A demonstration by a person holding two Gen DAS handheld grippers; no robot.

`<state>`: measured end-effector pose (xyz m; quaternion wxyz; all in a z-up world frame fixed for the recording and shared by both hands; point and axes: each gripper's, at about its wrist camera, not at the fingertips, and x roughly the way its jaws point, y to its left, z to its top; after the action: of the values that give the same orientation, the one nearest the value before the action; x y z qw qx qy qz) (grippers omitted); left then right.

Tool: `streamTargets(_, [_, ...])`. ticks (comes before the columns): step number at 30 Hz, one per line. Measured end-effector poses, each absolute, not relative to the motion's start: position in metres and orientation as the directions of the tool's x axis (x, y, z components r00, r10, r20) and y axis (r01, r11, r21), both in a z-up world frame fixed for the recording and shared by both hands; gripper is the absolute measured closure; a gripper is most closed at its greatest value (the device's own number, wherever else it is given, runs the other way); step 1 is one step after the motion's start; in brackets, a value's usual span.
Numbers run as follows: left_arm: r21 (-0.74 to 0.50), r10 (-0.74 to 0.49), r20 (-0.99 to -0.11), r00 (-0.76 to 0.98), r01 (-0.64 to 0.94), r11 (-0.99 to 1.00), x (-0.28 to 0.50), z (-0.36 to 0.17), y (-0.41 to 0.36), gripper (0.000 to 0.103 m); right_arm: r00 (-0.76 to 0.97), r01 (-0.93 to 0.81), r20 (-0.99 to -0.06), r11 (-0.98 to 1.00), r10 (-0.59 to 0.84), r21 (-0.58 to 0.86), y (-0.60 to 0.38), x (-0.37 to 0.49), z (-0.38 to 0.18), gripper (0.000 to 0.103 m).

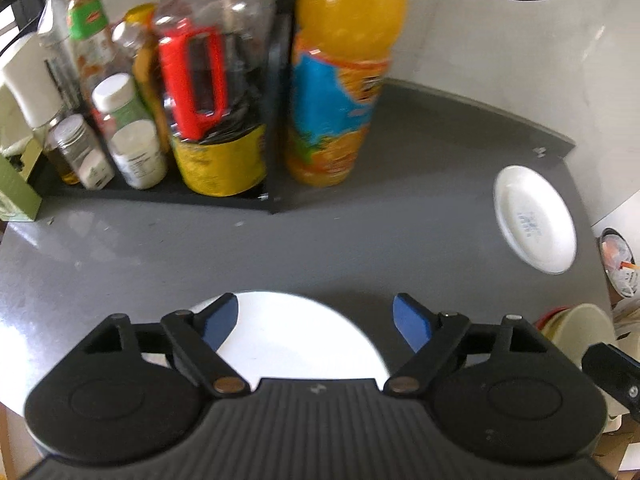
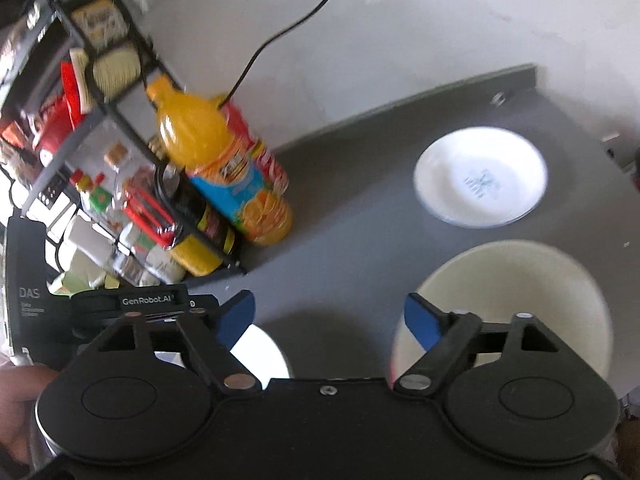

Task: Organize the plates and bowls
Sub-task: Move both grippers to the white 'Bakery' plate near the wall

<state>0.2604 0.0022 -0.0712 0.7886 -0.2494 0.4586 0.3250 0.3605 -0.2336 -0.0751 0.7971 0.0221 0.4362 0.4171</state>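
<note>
My left gripper [image 1: 316,318] is open and hovers over a large white plate [image 1: 296,340] at the near edge of the grey counter [image 1: 360,248]. A small white plate [image 1: 534,218] lies at the counter's right end, also seen as a small white plate [image 2: 480,176] in the right wrist view. My right gripper [image 2: 330,318] is open, with nothing between its blue fingers; its right finger overlaps the near rim of a cream bowl [image 2: 516,288]. The large white plate [image 2: 260,350] shows partly under its left finger. The cream bowl [image 1: 580,332] peeks in at the left view's right edge.
A tall orange juice bottle [image 1: 340,80] stands at the back beside a black wire rack [image 1: 276,80] crowded with several bottles and jars. A black cable [image 2: 280,32] runs down the wall. A hand [image 2: 16,408] holds the left gripper body [image 2: 28,288].
</note>
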Motion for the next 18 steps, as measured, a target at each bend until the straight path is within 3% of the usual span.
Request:
streamTargets(13, [-0.132,0.250,-0.861,0.444,-0.668,0.733,0.312,-0.050,-0.054,0.019,0.362,-0.571,-0.671,0.723,0.647,0.389,-0.311,0.397,-0.066,0.012])
streamTargets(18, [-0.130,0.254,-0.849,0.462,-0.650,0.749,0.331,-0.045,-0.062,0.019,0.404,-0.531,-0.670,0.756,0.623,0.382,-0.328,0.415,-0.069,0.004])
